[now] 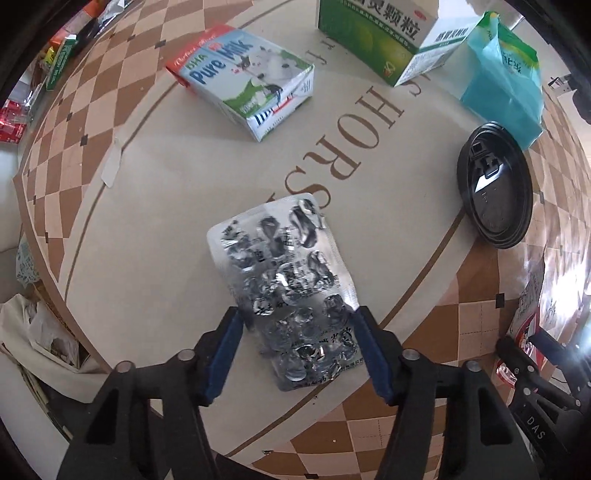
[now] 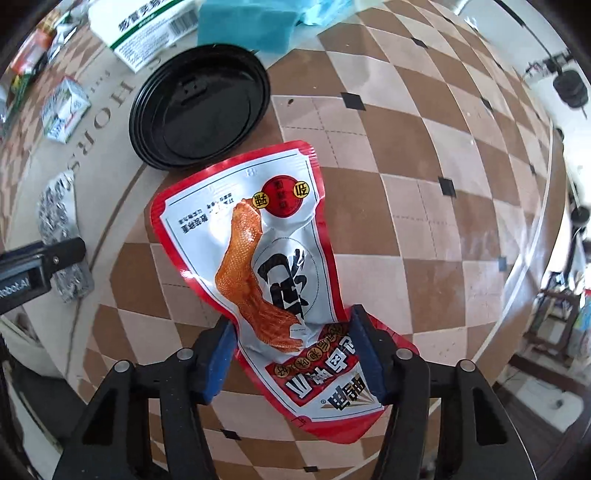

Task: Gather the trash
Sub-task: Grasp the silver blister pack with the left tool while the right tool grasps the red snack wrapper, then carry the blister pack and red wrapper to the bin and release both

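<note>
Foil blister pack [image 1: 284, 291] sits pinched in my left gripper [image 1: 295, 325], over the table [image 1: 155, 229] centre; snack pouch [image 2: 266, 266] is clamped in my right gripper [image 2: 291, 332], black lid [image 2: 199, 107] at eleven o'clock. I judge both grips shallow, so I carry slowly and level.

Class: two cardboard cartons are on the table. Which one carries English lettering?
The milk carton, lying on its side, reads "Pure Milk" in blue. The green-and-white medicine box behind it shows only Chinese characters.
</note>
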Action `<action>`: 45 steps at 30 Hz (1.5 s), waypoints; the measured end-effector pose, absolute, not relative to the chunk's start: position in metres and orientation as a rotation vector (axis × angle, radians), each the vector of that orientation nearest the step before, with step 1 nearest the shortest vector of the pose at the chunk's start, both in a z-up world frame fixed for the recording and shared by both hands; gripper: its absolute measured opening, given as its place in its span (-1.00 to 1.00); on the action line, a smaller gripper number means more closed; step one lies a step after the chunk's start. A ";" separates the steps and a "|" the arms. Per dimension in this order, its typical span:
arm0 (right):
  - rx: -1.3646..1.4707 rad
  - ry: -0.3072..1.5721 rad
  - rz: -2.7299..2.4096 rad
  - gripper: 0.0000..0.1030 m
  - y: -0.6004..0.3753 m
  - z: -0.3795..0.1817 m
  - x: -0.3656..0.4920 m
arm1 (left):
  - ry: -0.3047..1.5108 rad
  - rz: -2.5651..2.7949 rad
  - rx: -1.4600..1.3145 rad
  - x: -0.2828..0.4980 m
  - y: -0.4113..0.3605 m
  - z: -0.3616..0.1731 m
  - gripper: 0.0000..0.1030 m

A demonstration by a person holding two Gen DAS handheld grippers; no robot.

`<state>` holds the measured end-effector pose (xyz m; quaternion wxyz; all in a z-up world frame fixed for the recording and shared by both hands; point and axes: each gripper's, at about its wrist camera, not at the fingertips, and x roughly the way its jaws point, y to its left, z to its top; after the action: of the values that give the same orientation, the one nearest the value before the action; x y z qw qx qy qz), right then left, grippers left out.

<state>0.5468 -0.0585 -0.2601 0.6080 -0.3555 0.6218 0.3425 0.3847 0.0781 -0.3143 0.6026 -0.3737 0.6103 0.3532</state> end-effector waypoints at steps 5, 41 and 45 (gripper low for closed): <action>-0.710 1.472 0.799 0.06 -0.073 -0.250 0.558 | 1.385 0.792 -0.945 0.362 0.089 -0.311 -0.15; -0.482 1.505 0.785 0.04 -0.115 -0.209 0.561 | 1.348 0.641 -0.759 0.422 0.066 -0.258 -0.84; -0.478 1.494 0.789 0.04 -0.115 -0.206 0.561 | 1.333 0.649 -0.723 0.417 0.058 -0.243 -0.90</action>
<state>0.5611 -0.1147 -0.2064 0.6389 -0.2094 0.6546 0.3457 0.4174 0.0576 -0.2433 0.6787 -0.3218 0.5934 0.2891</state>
